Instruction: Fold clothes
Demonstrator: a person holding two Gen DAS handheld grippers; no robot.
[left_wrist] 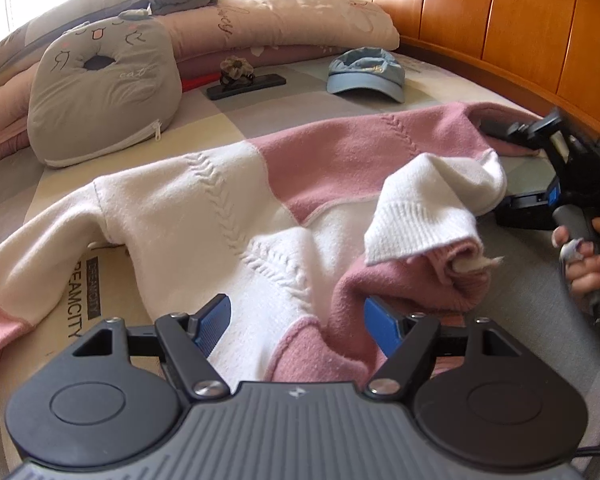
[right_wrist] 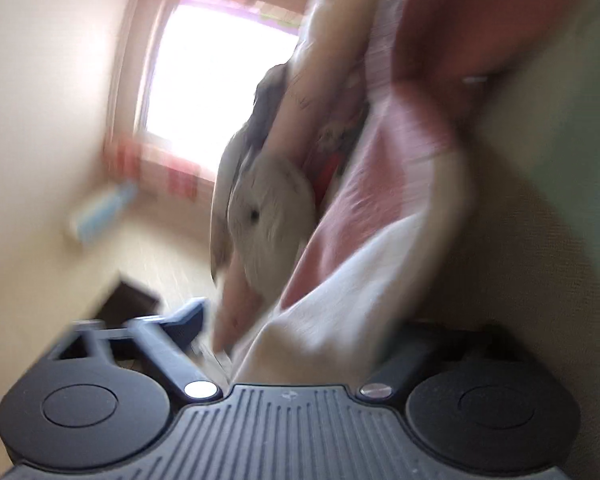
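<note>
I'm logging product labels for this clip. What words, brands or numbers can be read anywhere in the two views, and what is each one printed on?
"DREAMCITY": black print on the cream mattress cover, shown twice beside the white and pink knitted sweater.
"cat": small stitched script on the grey cat-face cushion.
Cursive lettering on the pale pink folded quilt: too distorted to read.
Gold mark on the blue cap: too small.
Right wrist view: blurred, nothing readable.

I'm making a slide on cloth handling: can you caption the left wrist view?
Open left gripper hovers over a pink-and-white sweater on the bed as the right gripper takes its sleeve.
</note>
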